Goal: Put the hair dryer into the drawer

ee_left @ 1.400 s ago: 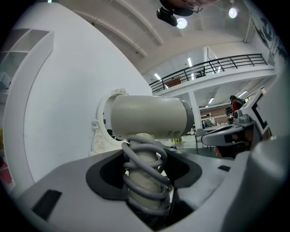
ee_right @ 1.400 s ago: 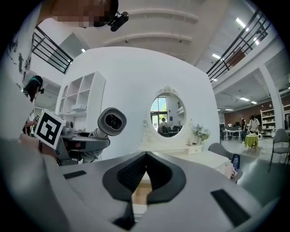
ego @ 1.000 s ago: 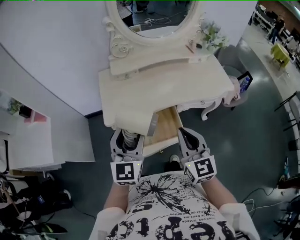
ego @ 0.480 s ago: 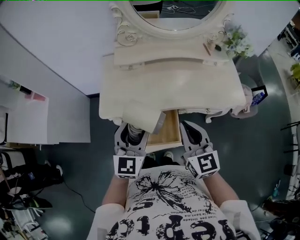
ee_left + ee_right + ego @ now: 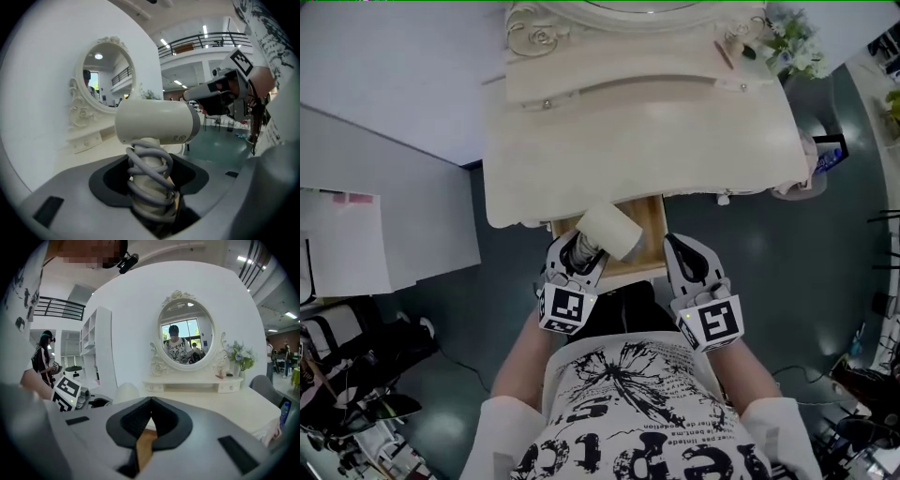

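A cream hair dryer (image 5: 610, 231), its grey cord wound round the handle (image 5: 149, 180), is held upright in my left gripper (image 5: 579, 249), which is shut on that handle. In the head view the dryer's barrel hangs over the open wooden drawer (image 5: 649, 223) under the front of the cream dressing table (image 5: 637, 141). In the left gripper view the barrel (image 5: 157, 122) lies level above the jaws. My right gripper (image 5: 675, 246) is shut and holds nothing, just right of the drawer's front. In the right gripper view the drawer's wood (image 5: 143, 448) shows below the tips of the right gripper (image 5: 151, 401).
An oval mirror (image 5: 186, 337) and flowers (image 5: 797, 42) stand at the back of the table. A chair with a phone on it (image 5: 825, 155) is at the right. A white cabinet (image 5: 356, 234) and cables (image 5: 356, 375) are at the left.
My left gripper has moved right and forward with the hair dryer, so its barrel now shows over the open drawer. The head has moved closer to the table. The right gripper kept its place.
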`<state>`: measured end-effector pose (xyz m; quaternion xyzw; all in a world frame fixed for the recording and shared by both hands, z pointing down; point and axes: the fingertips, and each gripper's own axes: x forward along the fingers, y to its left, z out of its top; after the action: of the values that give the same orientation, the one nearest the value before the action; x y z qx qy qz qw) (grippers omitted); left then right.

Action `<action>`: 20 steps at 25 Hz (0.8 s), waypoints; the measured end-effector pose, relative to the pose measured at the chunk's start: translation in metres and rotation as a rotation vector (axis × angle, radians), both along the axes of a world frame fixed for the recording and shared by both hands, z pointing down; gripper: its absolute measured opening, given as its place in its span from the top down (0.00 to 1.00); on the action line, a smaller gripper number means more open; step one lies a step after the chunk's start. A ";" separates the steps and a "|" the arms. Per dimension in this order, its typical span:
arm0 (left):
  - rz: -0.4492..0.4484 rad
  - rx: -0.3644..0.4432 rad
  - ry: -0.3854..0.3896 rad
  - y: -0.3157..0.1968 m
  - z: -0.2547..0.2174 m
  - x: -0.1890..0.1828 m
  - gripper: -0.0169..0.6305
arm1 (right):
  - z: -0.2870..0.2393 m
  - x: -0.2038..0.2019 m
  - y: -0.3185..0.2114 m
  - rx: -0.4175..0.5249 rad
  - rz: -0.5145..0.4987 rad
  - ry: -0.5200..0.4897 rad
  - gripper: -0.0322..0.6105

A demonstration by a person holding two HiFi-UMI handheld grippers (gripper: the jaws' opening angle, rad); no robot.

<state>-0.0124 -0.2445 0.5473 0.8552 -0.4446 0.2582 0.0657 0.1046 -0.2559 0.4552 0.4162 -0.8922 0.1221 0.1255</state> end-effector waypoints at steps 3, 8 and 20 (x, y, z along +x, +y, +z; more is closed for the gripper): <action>0.107 -0.079 -0.055 0.000 0.041 0.012 0.59 | 0.023 0.007 -0.001 -0.042 0.035 0.016 0.92; 0.276 -0.216 -0.148 0.001 0.108 0.033 0.59 | 0.055 0.022 -0.004 -0.102 0.121 0.029 0.92; 0.528 -0.460 -0.317 0.017 0.208 0.063 0.59 | 0.074 0.027 -0.008 -0.136 0.144 -0.016 0.92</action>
<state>0.0506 -0.2273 0.7549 0.8526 -0.1442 0.4884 0.1176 0.1318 -0.2643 0.5293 0.4690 -0.8505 0.1944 0.1372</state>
